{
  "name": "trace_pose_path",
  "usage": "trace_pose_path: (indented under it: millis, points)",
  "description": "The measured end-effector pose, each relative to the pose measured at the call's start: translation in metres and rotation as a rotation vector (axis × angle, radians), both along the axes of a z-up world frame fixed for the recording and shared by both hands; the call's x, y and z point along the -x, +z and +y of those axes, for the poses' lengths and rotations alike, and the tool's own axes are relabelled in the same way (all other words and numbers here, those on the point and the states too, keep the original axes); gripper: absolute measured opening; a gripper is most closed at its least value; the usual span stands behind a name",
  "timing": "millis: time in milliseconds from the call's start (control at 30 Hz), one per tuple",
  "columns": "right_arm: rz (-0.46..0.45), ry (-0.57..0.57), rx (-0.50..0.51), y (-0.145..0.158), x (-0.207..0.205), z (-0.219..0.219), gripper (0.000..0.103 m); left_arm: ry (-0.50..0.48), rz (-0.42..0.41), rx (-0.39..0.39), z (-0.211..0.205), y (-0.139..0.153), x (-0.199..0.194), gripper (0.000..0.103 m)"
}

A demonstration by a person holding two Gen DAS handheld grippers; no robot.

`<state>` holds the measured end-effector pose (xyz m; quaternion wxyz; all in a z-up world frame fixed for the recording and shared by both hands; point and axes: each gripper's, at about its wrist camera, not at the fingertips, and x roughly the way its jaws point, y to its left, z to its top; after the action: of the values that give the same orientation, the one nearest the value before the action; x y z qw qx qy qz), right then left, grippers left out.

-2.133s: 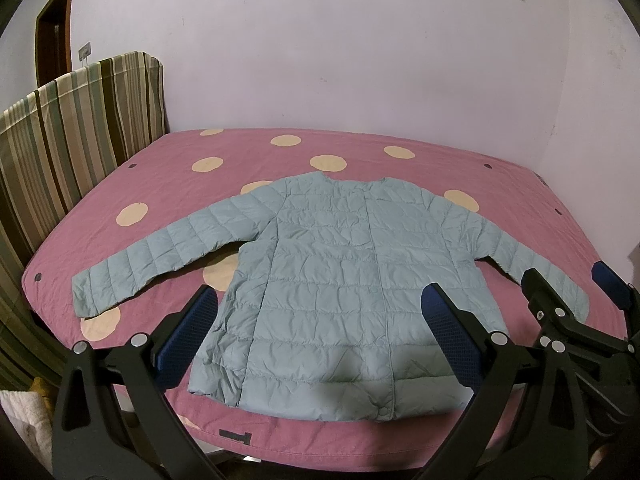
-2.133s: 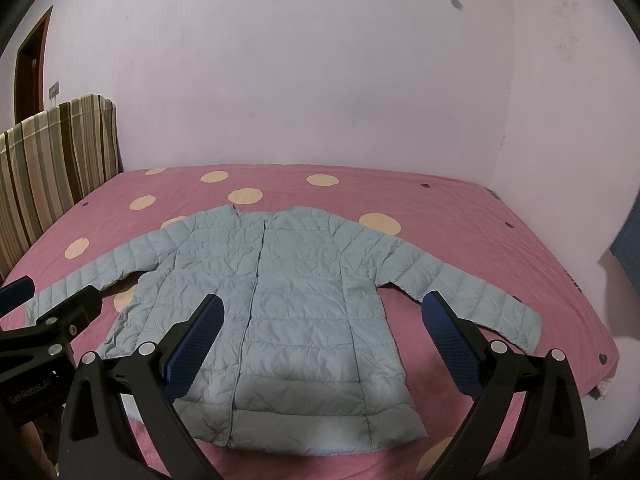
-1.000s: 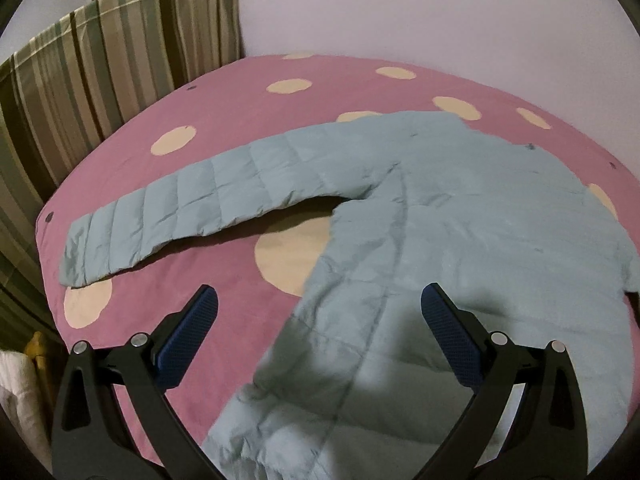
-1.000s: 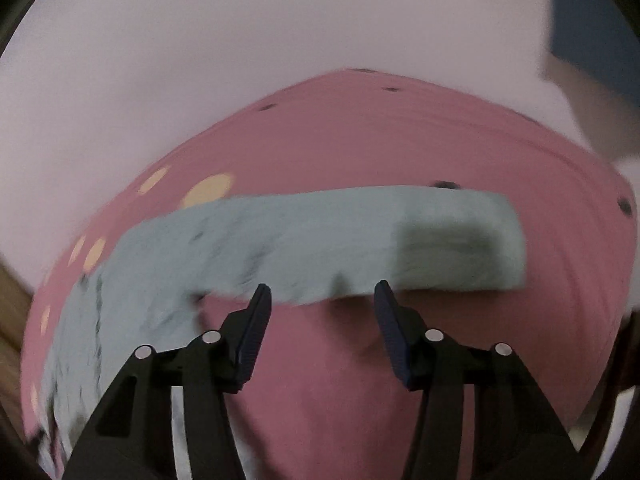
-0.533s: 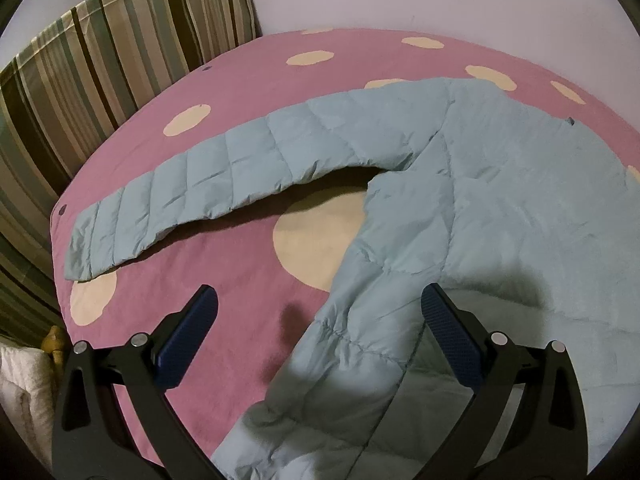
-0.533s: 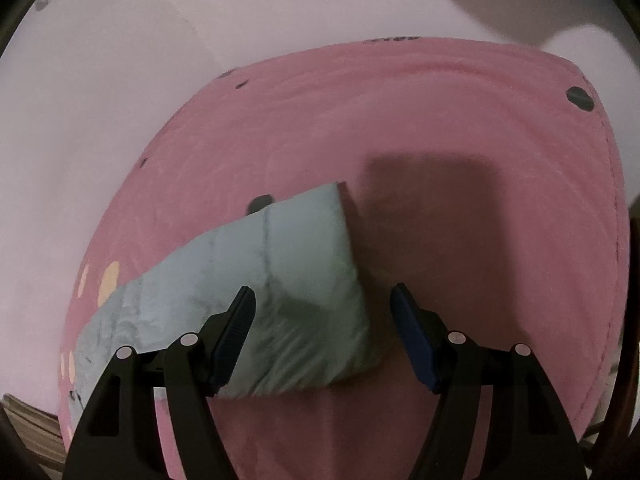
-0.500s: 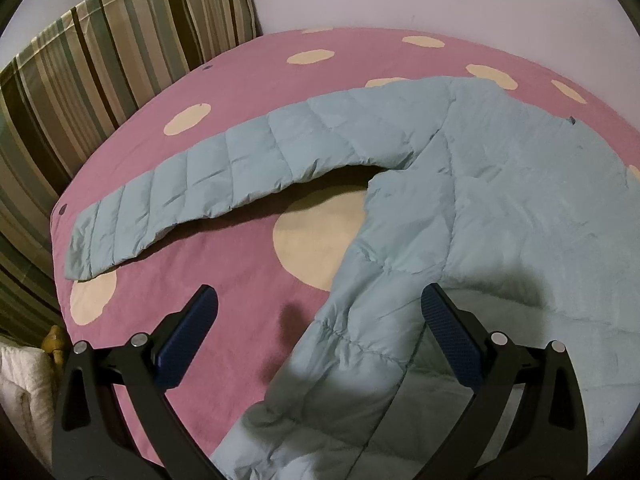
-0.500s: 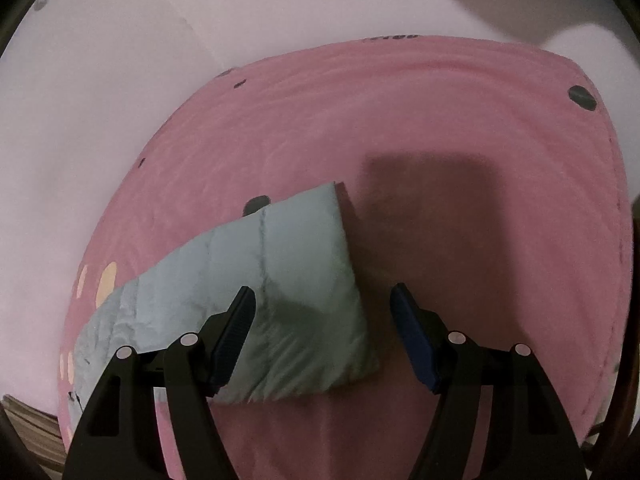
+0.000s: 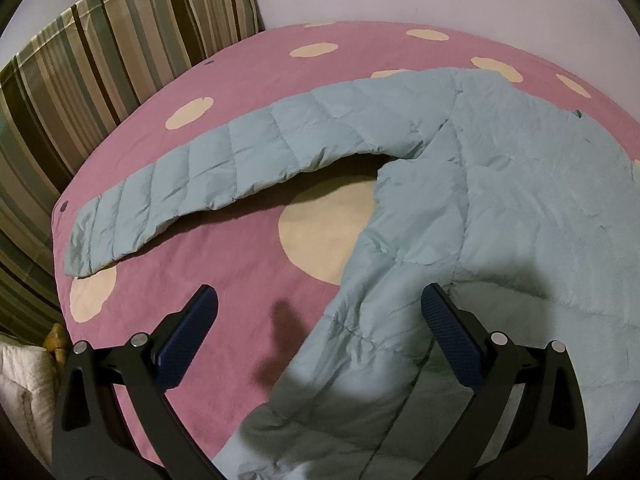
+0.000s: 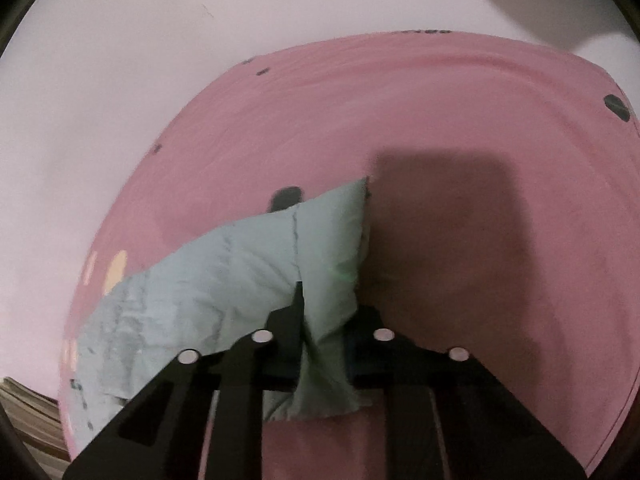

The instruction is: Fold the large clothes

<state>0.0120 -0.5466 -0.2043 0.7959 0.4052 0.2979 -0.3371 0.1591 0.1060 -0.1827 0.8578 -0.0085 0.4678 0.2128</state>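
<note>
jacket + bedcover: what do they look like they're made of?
Jacket: looks like thin, slightly shiny synthetic shell over puffy filling; stitched quilt channels and fine crinkles suggest down or similar. Bedcover: soft matte fabric, pink with cream dots, slightly fuzzy; exact fibre unclear.

Dim indoor light, strong fisheye curvature, dark vignette in all corners.
Left wrist view is sharp; hard shadows fall on the bed [image 9: 248, 272] and jacket [image 9: 520, 208]. Right wrist view is soft and slightly blurred, with a broad shadow on the bed beyond the sleeve [image 10: 320, 248].
</note>
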Motion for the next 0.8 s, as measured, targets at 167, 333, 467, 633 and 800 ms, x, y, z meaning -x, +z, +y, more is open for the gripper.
trace_pose_path:
  millis: [167, 333, 467, 633, 800]
  points:
    - [-0.105, 0.081, 0.028, 0.036, -0.024, 0.034, 0.010, 0.004, -0.010, -0.042, 0.004, 0.002, 0.001, 0.101]
    - [-0.166, 0.255, 0.072, 0.072, -0.080, 0.091, 0.010, 0.018, -0.014, -0.030, 0.014, 0.001, 0.002, 0.101]
    - [-0.181, 0.437, 0.094, 0.088, -0.146, 0.156, 0.010, 0.019, -0.013, -0.009, 0.018, -0.001, 0.003, 0.101]
    - [-0.167, 0.626, 0.113, 0.090, -0.214, 0.239, 0.010, 0.007, -0.010, 0.011, 0.018, -0.004, 0.003, 0.101]
    - [-0.129, 0.797, 0.124, 0.077, -0.267, 0.321, 0.010, -0.002, -0.007, 0.028, 0.019, -0.007, 0.001, 0.101]
